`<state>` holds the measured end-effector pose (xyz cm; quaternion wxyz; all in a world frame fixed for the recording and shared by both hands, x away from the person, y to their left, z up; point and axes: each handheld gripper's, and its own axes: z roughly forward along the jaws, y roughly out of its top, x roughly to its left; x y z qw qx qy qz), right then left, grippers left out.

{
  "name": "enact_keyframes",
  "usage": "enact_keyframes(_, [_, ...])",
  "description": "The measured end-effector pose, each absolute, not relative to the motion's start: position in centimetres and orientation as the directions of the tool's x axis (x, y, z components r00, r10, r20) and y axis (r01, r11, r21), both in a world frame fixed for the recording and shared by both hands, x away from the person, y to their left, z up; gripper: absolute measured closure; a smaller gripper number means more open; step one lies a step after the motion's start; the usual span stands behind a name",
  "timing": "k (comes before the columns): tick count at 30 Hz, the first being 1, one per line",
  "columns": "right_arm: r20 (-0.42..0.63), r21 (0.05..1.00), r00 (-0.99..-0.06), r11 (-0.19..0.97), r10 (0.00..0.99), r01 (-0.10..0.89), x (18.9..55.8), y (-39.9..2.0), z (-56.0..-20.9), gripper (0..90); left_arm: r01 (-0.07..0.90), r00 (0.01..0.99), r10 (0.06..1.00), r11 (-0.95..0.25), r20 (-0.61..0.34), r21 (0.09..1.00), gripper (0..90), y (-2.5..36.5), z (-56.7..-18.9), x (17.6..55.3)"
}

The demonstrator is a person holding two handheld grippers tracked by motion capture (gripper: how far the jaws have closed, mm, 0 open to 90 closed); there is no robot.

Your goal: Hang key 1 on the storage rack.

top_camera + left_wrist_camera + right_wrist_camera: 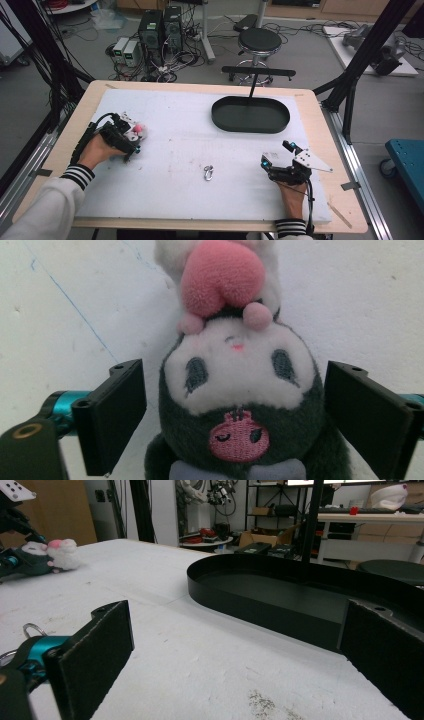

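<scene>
Close the left claw squarely on the plush toy, lying at the left of the bench: jaws straddle its dark head, not yet pressing. Grip the firm head, not the pink heart. Right claw rests released at near right, before the black tray.

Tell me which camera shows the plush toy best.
The left gripper view: the plush toy is close up, face visible. The high view shows it small by the left gripper; the right gripper view shows it far off.
</scene>
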<state>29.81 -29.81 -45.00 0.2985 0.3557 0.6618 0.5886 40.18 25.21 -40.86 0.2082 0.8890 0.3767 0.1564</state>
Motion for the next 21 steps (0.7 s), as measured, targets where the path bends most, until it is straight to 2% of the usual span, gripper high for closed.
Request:
enact_keyframes(3, [0.032,0.99,-0.57,0.051,0.821,0.13,29.74,-29.78,-44.99,0.7,0.61,0.667,0.737,-0.624,0.107,0.489,24.8,25.33,-40.85,40.22])
enact_keyframes(11, [0.034,0.99,-0.567,0.05,0.823,0.133,29.7,-29.74,-44.99,0.7,0.608,0.662,0.739,-0.625,0.122,0.489,34.6,25.38,-40.81,40.28])
enact_keyframes(21, [0.029,0.99,-0.567,0.056,0.823,0.132,29.67,-29.64,-44.99,0.7,0.607,0.665,0.74,-0.612,0.097,0.506,38.4,25.7,-40.51,40.25])
